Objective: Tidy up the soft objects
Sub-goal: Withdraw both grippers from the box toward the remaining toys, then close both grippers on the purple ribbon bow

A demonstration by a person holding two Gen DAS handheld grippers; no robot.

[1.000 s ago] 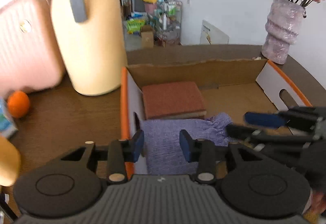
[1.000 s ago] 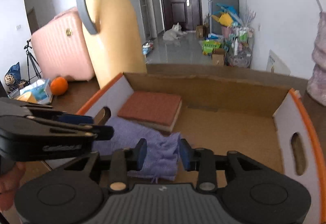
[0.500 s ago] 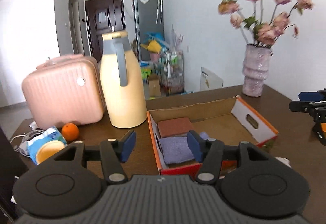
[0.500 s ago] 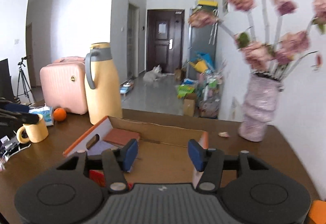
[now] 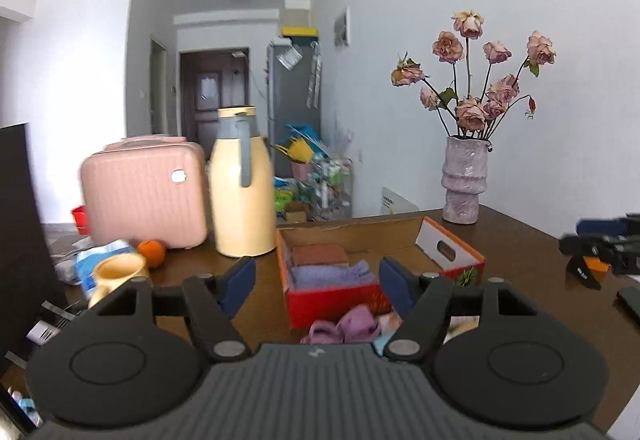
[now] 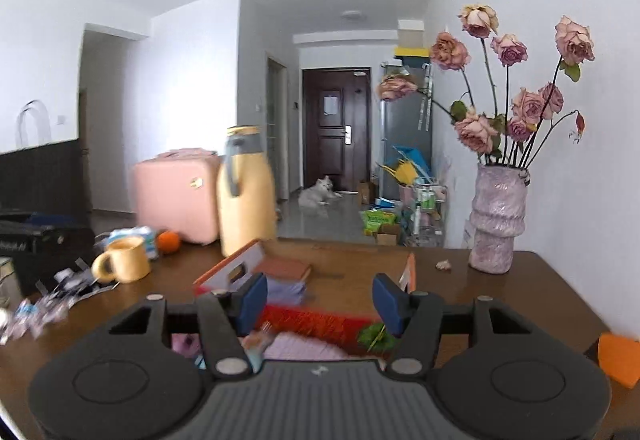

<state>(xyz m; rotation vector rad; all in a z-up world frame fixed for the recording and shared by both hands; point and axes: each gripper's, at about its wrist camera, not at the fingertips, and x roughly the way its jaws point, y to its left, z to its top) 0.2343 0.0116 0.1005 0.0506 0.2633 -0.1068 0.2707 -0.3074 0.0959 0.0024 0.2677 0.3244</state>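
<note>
An open cardboard box [image 5: 452,252] with red front and orange rims stands on the brown table. Inside it lie a folded lilac cloth [image 5: 330,274] and a rust-brown pad [image 5: 318,254]; both also show in the right wrist view, the cloth [image 6: 286,288] and the pad [image 6: 284,268]. More soft items, a purple one [image 5: 352,326] and a pale pink one [image 6: 298,348], lie on the table in front of the box. My left gripper [image 5: 318,284] is open and empty, held back from the box. My right gripper [image 6: 320,298] is open and empty too.
A yellow jug [image 5: 242,184], a pink case [image 5: 144,192], an orange [image 5: 152,252] and a yellow mug [image 5: 118,274] stand left of the box. A vase of roses [image 5: 464,180] stands at the back right. An orange block [image 6: 618,358] lies at the right.
Both grippers have pulled up and back from inside the box and opened wider. The lilac cloth stays in the box beside the brown pad.
</note>
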